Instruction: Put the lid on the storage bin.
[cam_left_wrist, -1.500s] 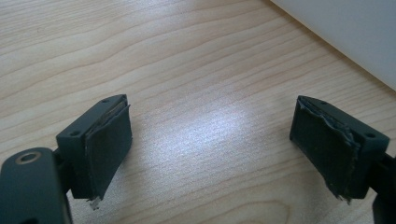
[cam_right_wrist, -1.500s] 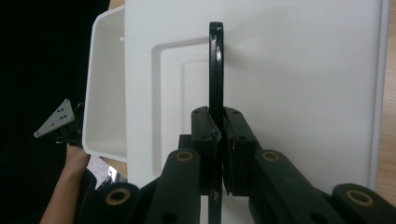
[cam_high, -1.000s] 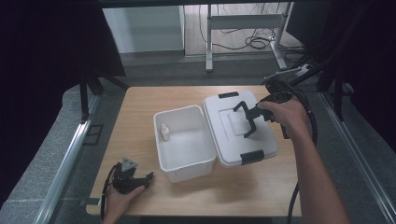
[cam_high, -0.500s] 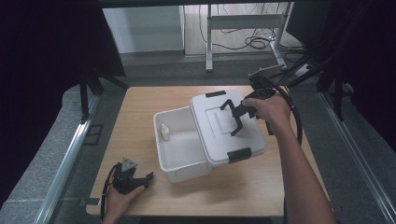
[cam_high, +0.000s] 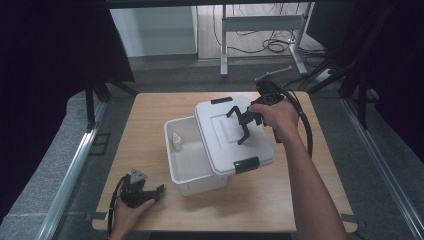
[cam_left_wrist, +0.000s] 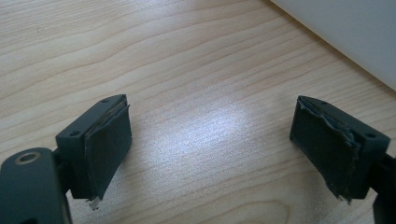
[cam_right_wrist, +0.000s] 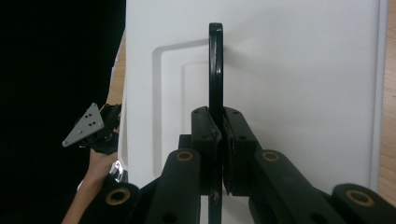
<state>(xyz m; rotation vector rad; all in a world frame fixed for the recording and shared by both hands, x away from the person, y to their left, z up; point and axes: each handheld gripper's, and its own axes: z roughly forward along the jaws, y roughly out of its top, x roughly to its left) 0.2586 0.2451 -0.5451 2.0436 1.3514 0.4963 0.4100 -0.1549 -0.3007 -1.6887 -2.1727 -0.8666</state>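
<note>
Meanwhile, my left gripper (cam_high: 156, 190) rests on the wooden table (cam_high: 150, 125) just left of the white bin (cam_high: 187, 167), jaws wide apart and holding nothing. Over the bin's right half, the white lid (cam_high: 220, 132) hangs tilted from its black handle (cam_right_wrist: 215, 65), pinched tight in my closed right gripper (cam_high: 243, 123).

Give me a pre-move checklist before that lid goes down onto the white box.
1. Right gripper clamped on the lid's black handle: ok.
2. Lid lined up over the box: not ok, it covers the right part and sits skewed.
3. Small bottle low enough inside to clear the lid: cannot tell.
4. Left gripper away from the box, jaws open on the table: ok.
5. Front latch free to swing: cannot tell.
</note>
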